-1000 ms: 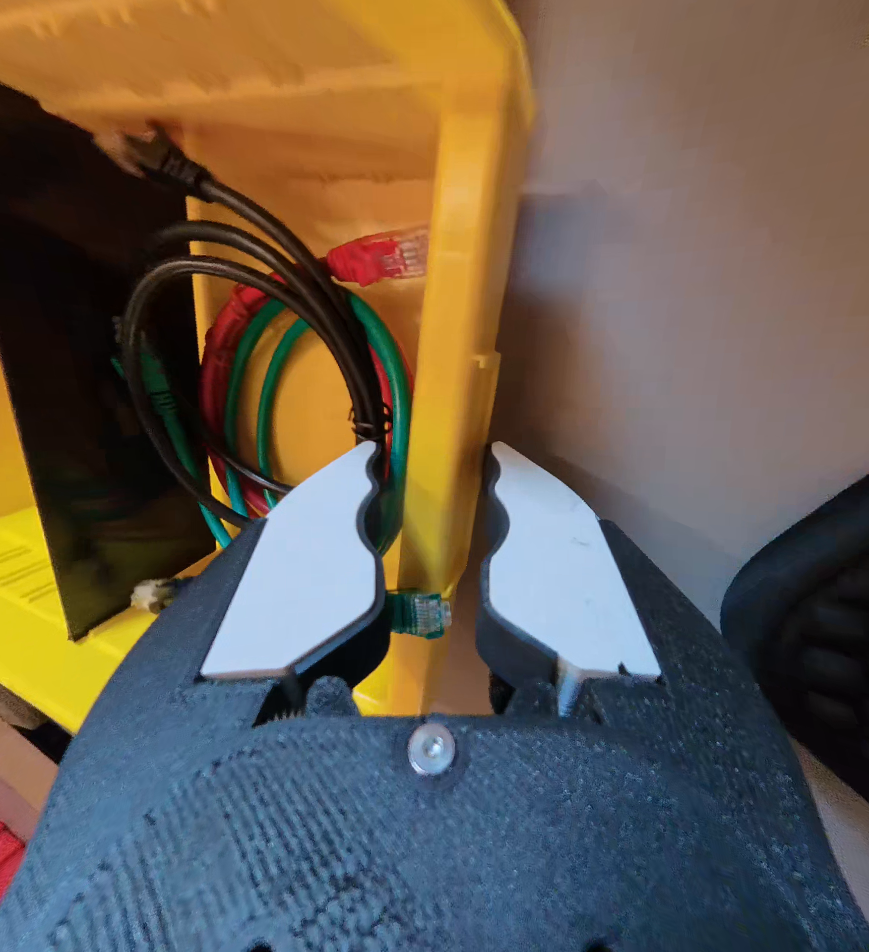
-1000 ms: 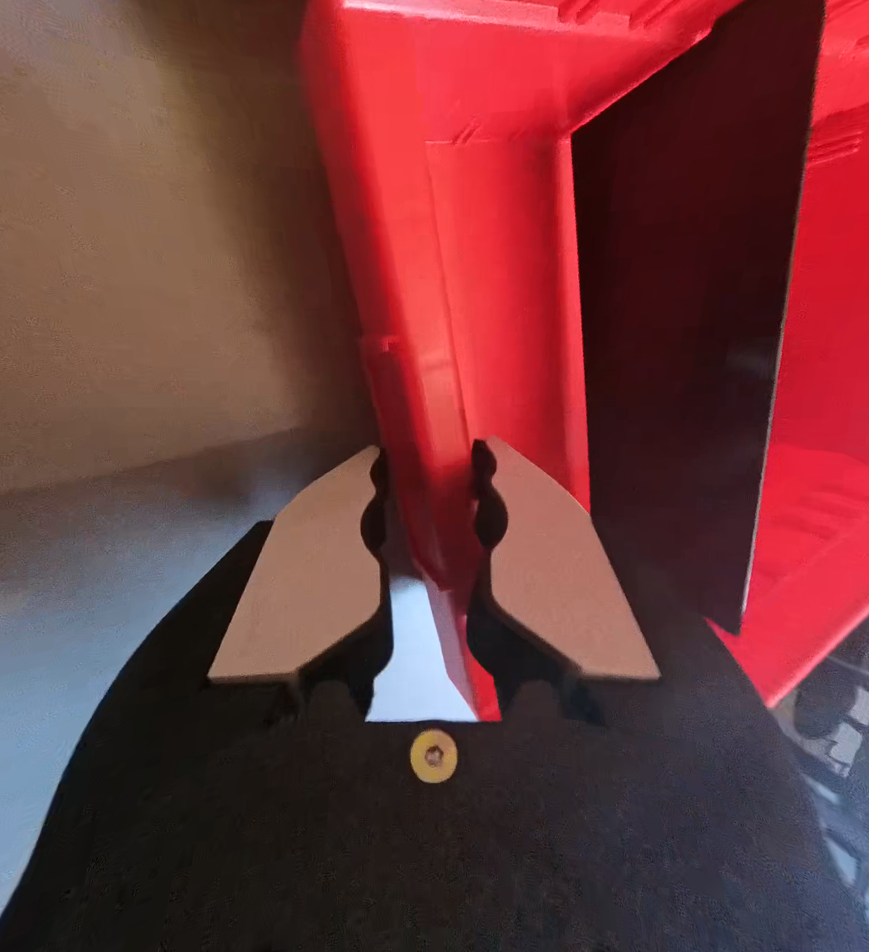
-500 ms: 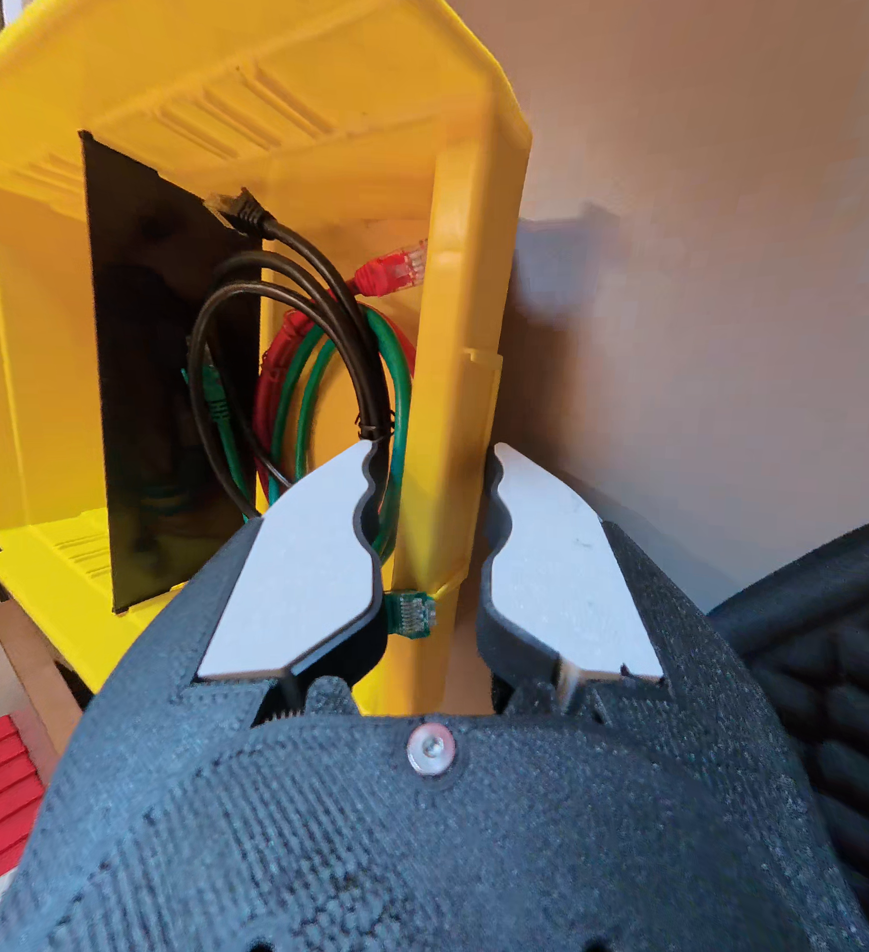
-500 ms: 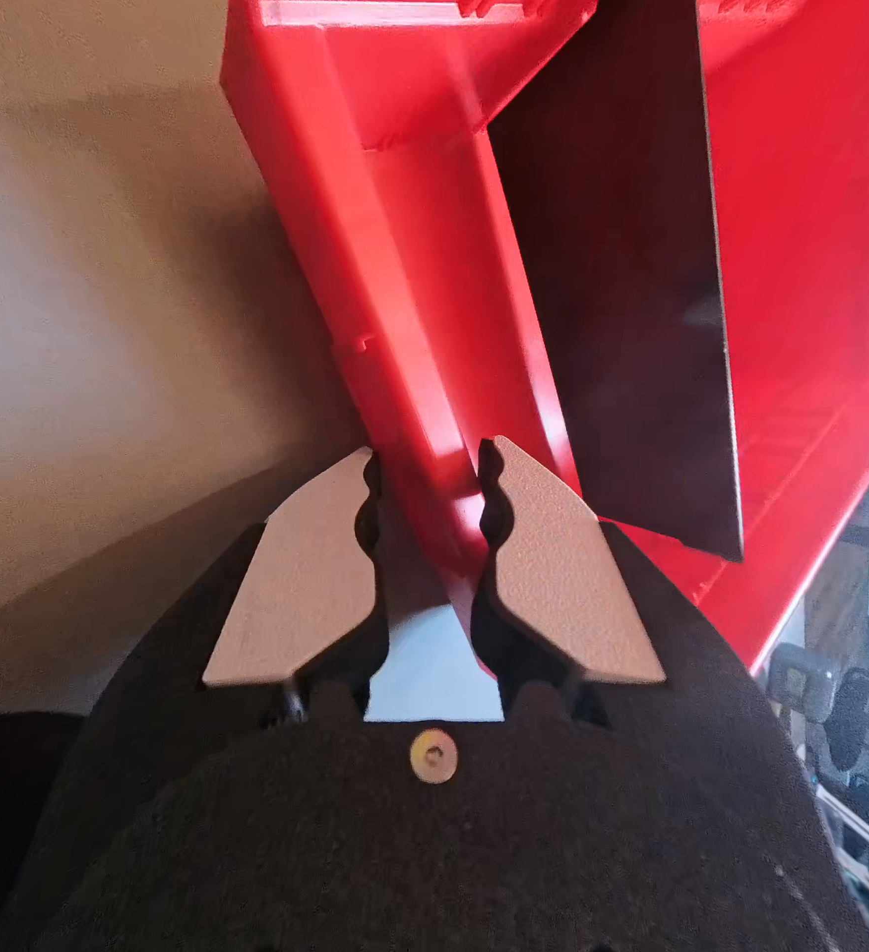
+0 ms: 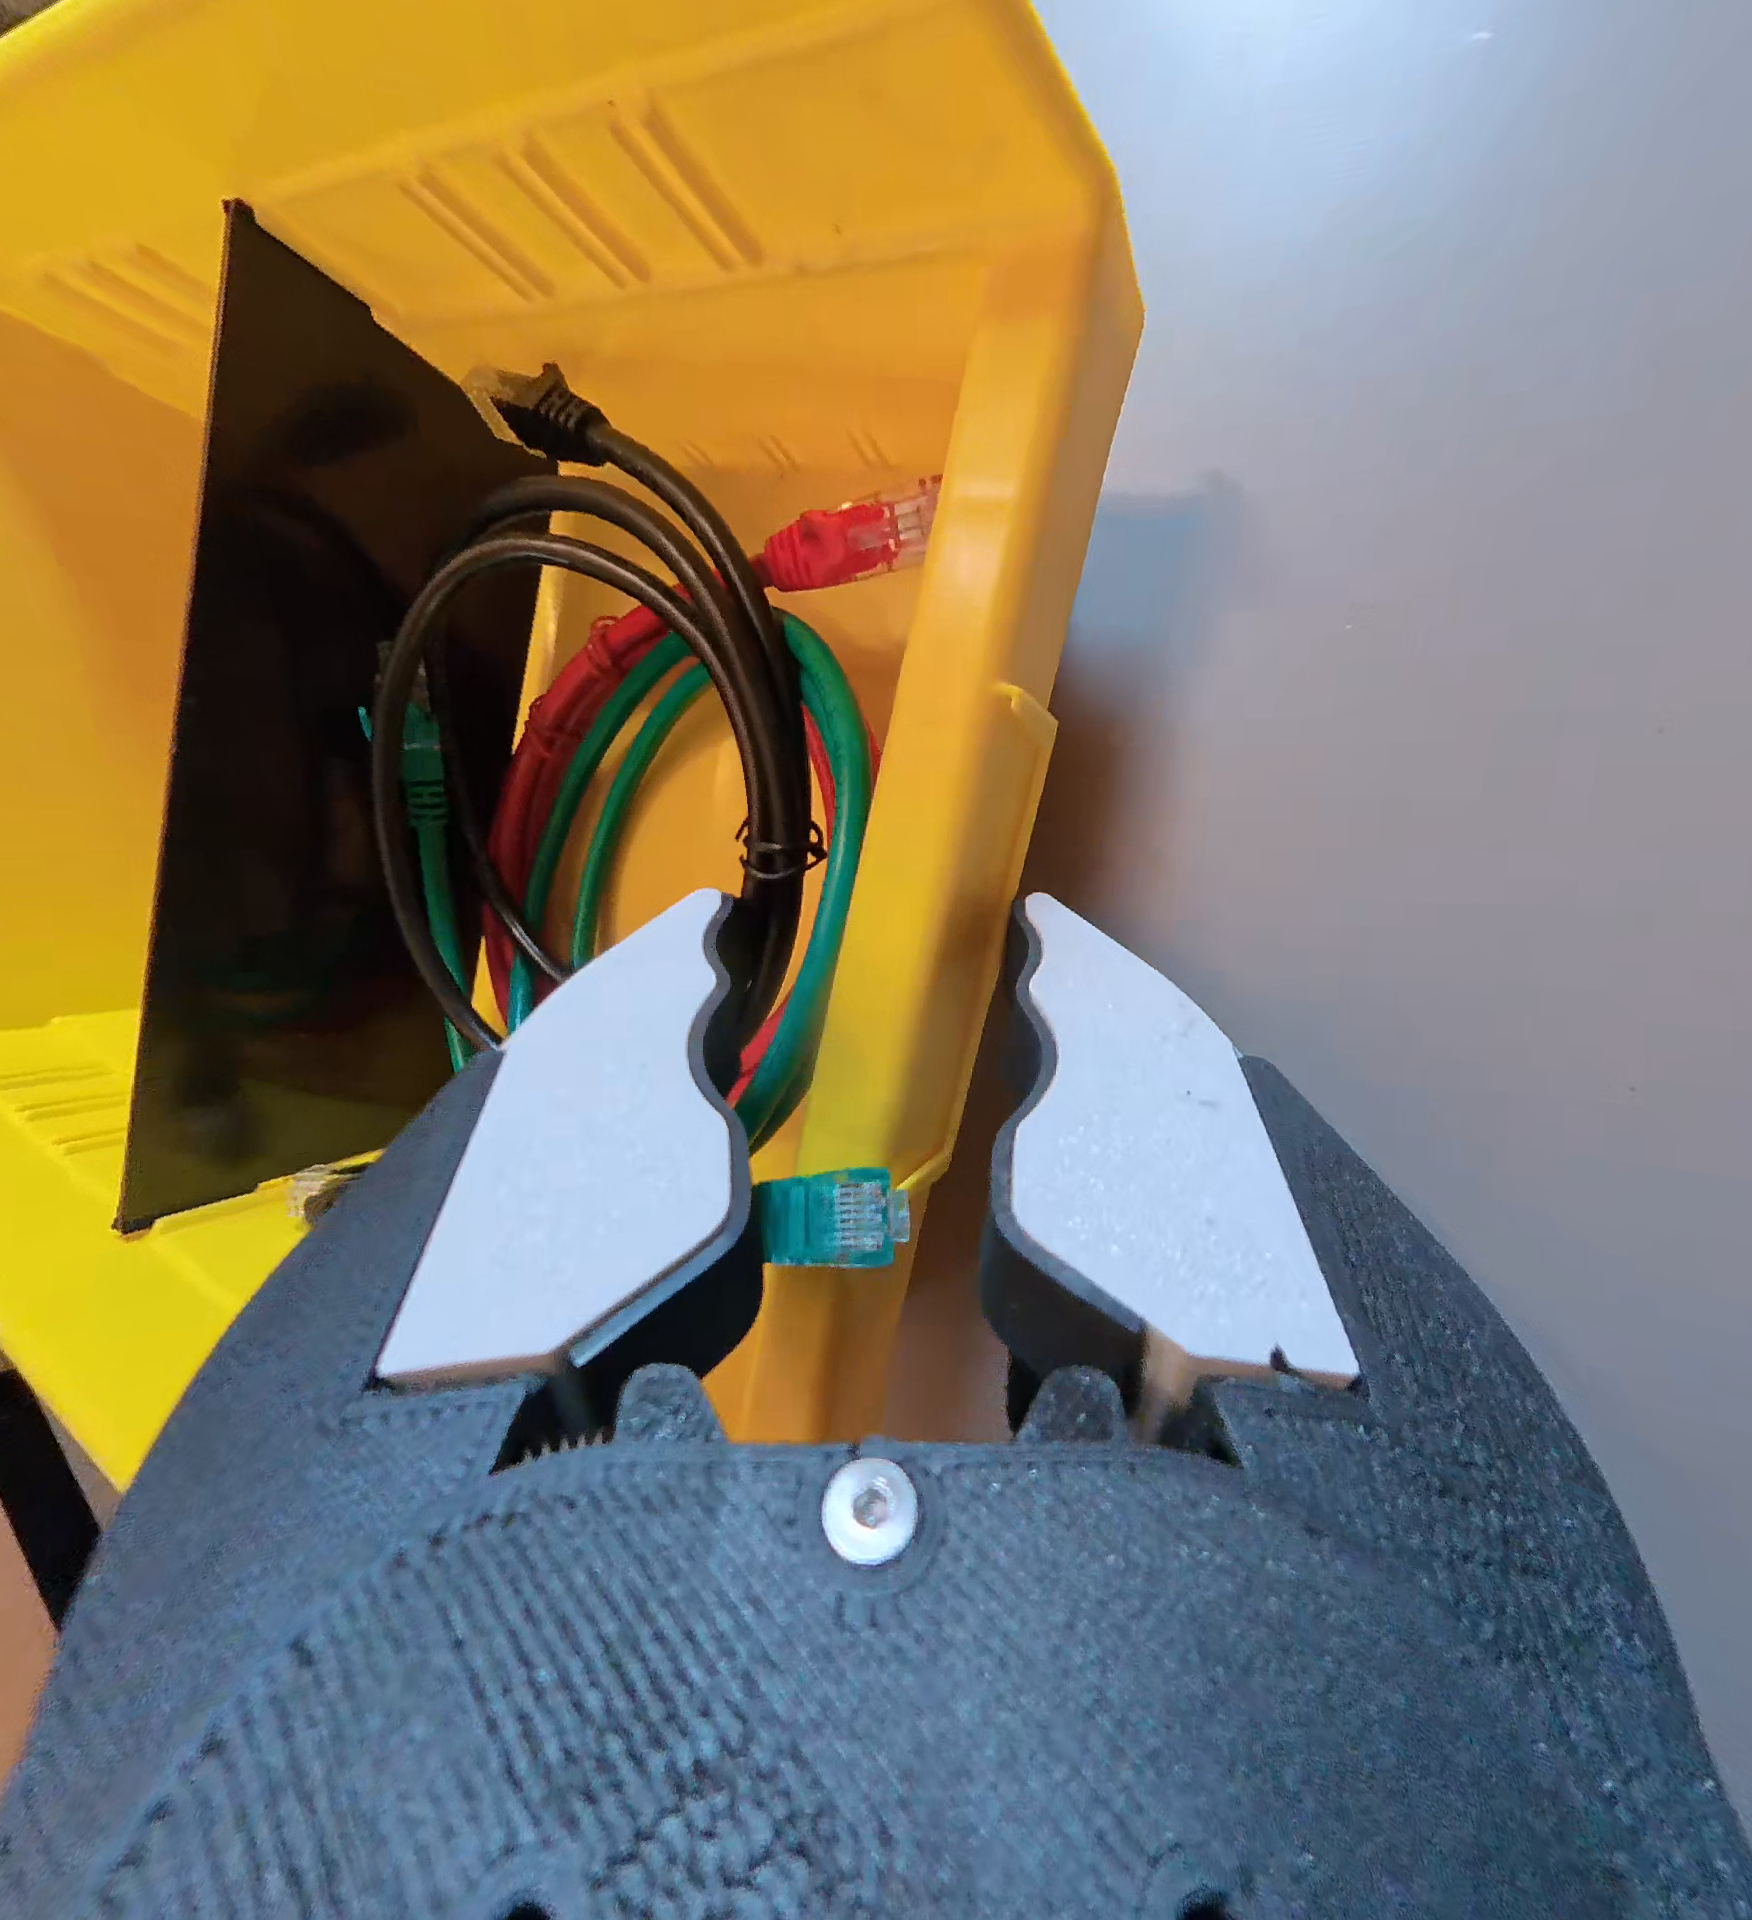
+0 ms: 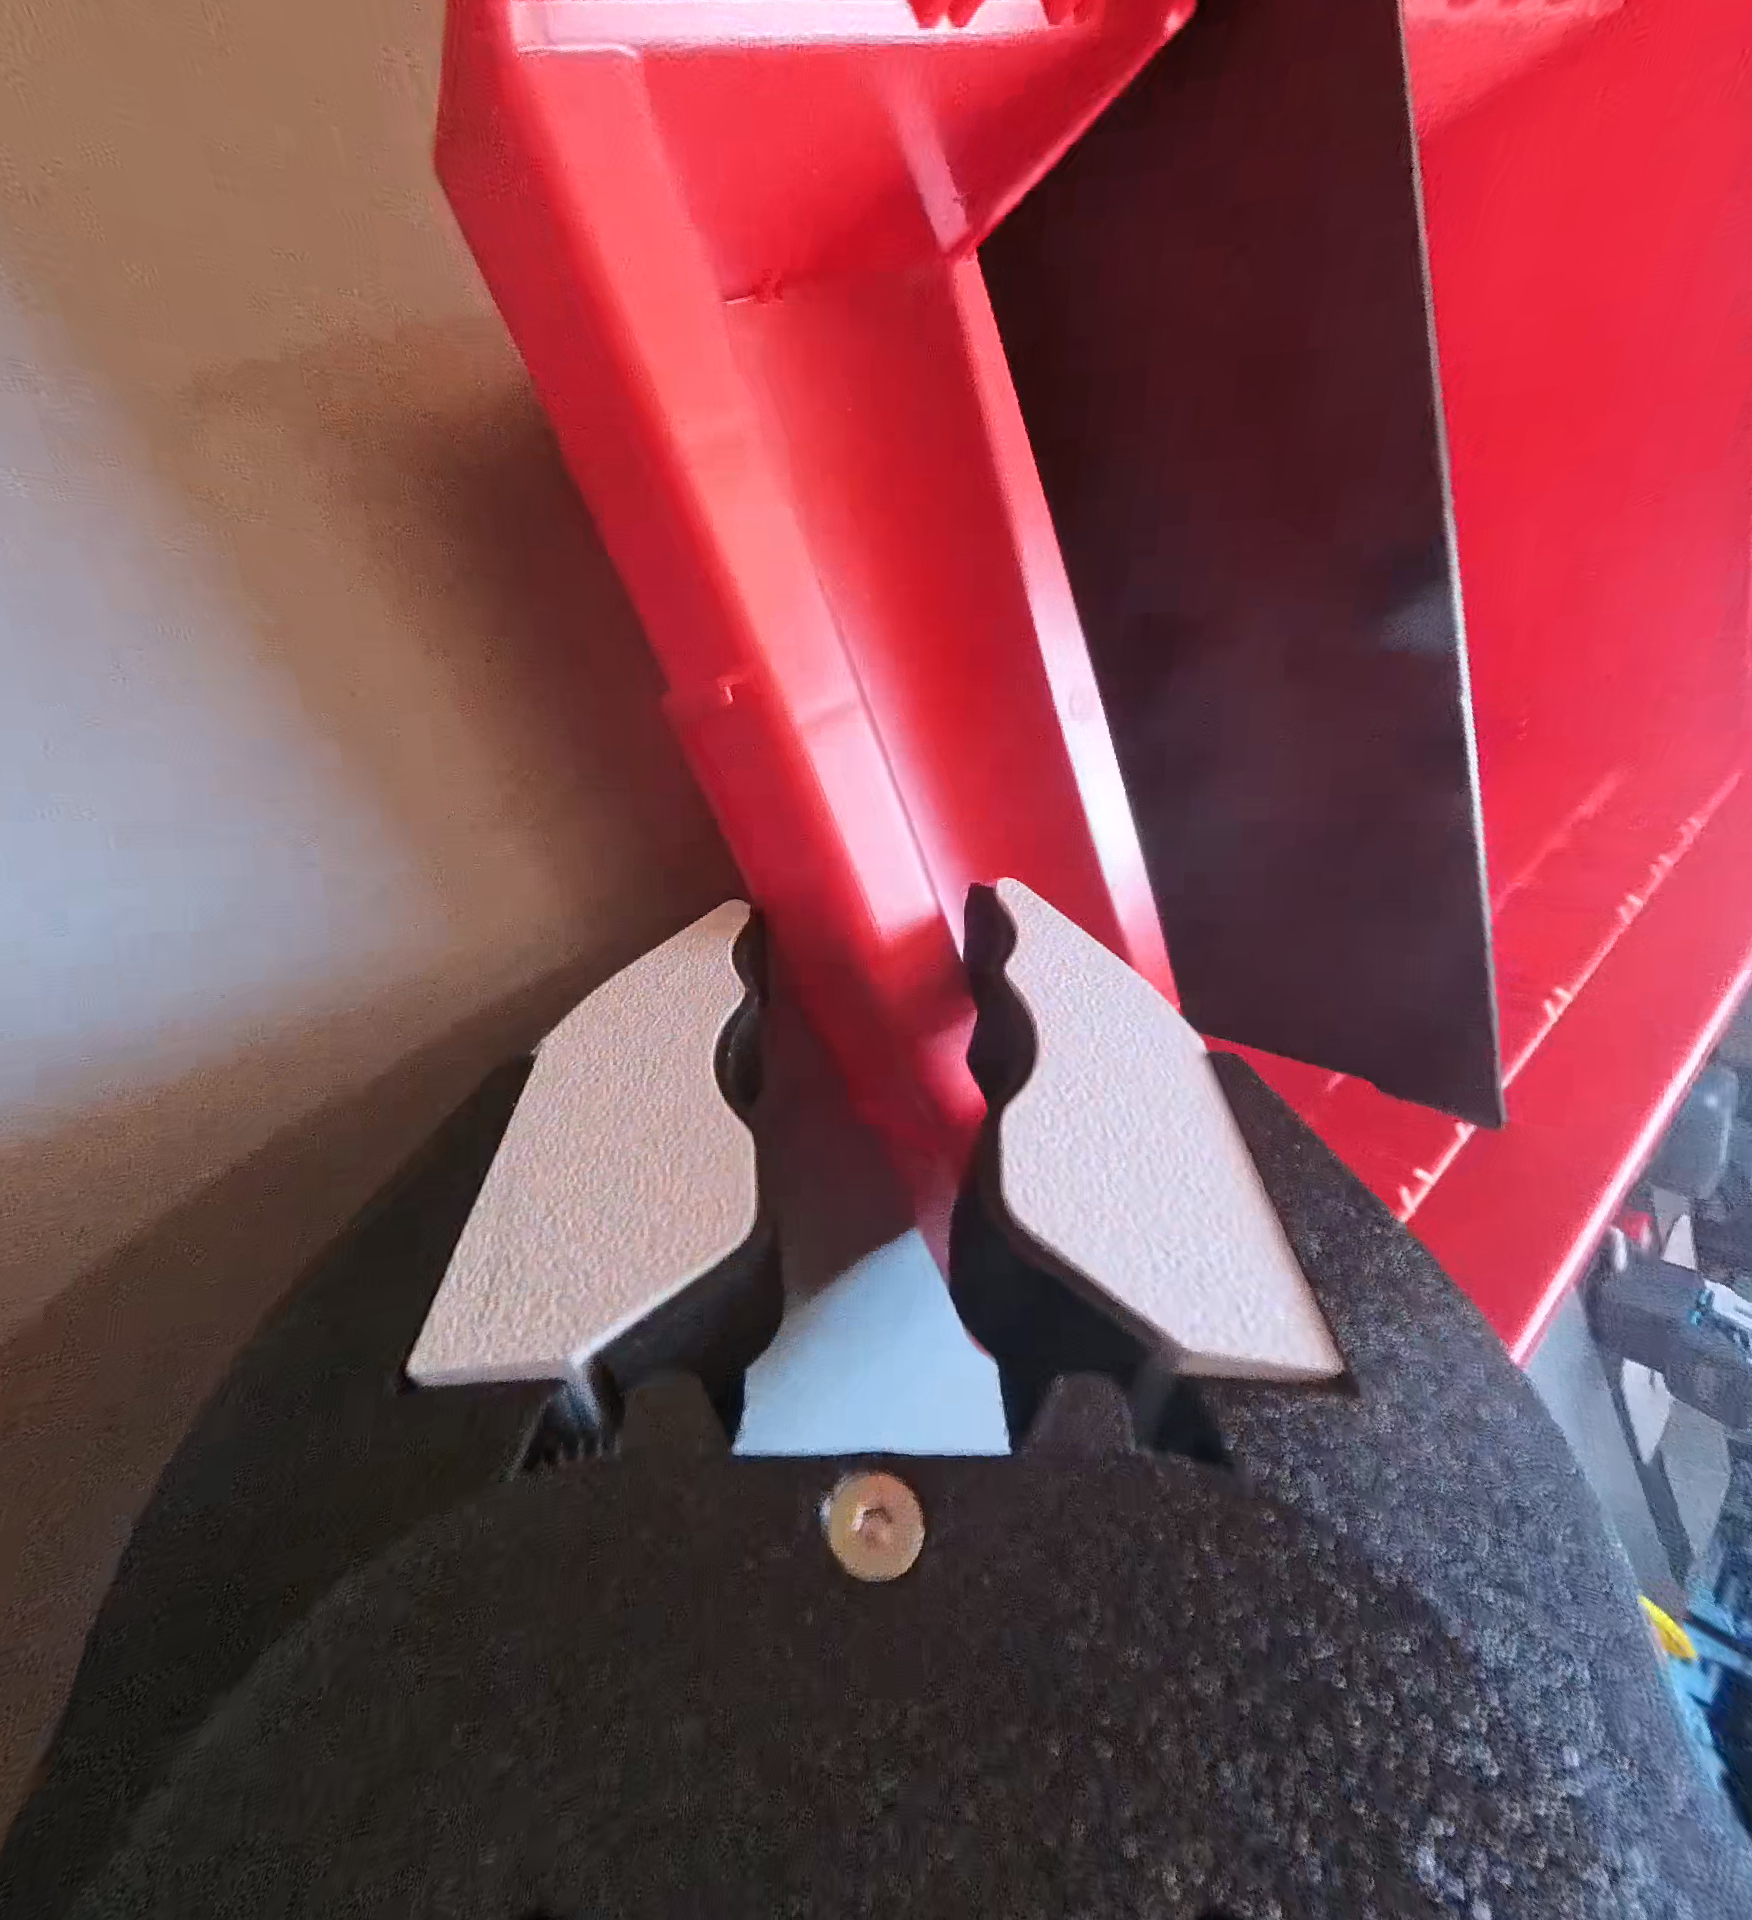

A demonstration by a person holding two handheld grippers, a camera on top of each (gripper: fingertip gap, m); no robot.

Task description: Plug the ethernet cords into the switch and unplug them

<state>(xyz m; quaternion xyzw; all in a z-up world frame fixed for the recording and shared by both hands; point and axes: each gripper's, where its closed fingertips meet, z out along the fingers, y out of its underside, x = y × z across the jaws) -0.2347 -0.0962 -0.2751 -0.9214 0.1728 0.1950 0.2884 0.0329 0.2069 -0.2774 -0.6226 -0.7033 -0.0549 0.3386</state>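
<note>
My left gripper [image 5: 867,914] is shut on the right wall of a yellow bin [image 5: 643,208], which is held tilted. Inside the bin are coiled ethernet cords: a black one [image 5: 643,488], a red one [image 5: 830,545] and a green one [image 5: 836,748]. A green plug [image 5: 836,1216] sticks out beside my left finger. A black divider [image 5: 311,727] stands in the bin. My right gripper [image 6: 861,914] is shut on the left wall of a red bin [image 6: 799,416] with its own black divider [image 6: 1246,623]. No switch is in view.
A pale plain surface [image 5: 1474,727] lies behind the yellow bin, and it also shows in the right wrist view [image 6: 176,623]. Dark cluttered equipment [image 6: 1734,1351] shows at the lower right of the right wrist view. The grippers' ends are close to 40 cm from one another.
Both bins moved with the grippers that hold them. The black padded object at the right of the left wrist view has left the frame. The red bin leans further left.
</note>
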